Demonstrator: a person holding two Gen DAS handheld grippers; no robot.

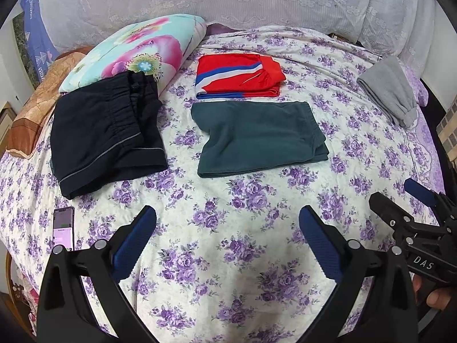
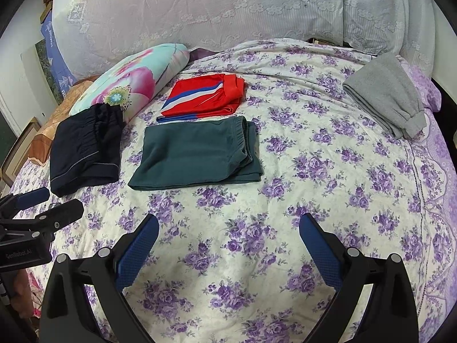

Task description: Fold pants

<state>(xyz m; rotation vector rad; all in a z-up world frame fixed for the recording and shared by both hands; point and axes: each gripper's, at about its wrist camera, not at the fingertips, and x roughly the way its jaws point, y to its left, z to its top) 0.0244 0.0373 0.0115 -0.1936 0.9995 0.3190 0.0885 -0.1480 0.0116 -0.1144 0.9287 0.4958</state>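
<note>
Occupied nearly the whole view: a bed (image 1: 228,257) under a cream sheet (image 2: 228,257) printed with purple roses. Sloped away at the right into a lilac border (image 2: 440,154). Backed by a tall headboard (image 1: 228,0) draped in pale lace. Leaned against it at the left, a floral pillow (image 1: 137,51) in turquoise and pink. Lay beside that, at the bed's left edge, a brown quilted blanket (image 1: 31,114). Showed behind the headboard's left end, a blue patterned box (image 1: 37,37) and a white wall (image 2: 17,85). Rested on the sheet near the left edge, a phone (image 1: 64,228) with its screen lit. Lit evenly, without hard shadows.
</note>
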